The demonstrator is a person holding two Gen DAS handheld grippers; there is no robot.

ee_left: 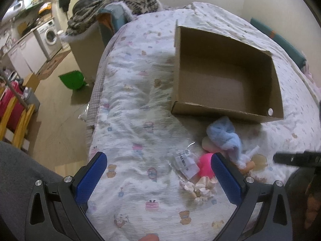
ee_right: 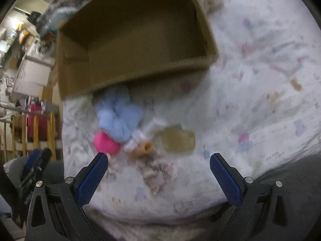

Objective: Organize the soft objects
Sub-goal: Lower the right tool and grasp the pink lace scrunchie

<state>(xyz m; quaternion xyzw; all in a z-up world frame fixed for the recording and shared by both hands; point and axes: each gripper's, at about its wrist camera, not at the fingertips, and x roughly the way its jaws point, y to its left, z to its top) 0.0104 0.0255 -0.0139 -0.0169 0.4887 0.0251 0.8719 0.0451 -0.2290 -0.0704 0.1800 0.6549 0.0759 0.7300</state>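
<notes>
An empty cardboard box (ee_left: 224,74) (ee_right: 130,38) lies on the bed. Just in front of it sits a small pile: a fluffy light-blue cloth (ee_left: 224,135) (ee_right: 119,118), a bright pink soft piece (ee_left: 205,165) (ee_right: 105,142), a cream frilly scrunchie (ee_left: 198,188) (ee_right: 158,173), an orange piece (ee_right: 141,150), a tan translucent pad (ee_right: 178,138) and a clear plastic packet (ee_left: 185,163). My left gripper (ee_left: 158,175) stands open just left of the pile, its right finger beside the pink piece. My right gripper (ee_right: 158,175) is open, low over the scrunchie; that view is blurred.
The pile rests on a white quilt with cartoon prints (ee_left: 140,104). The bed's left edge drops to a wooden floor with a green bag (ee_left: 72,79). A striped blanket (ee_left: 112,6) lies beyond the bed's far end. A washing machine (ee_left: 50,36) stands far left.
</notes>
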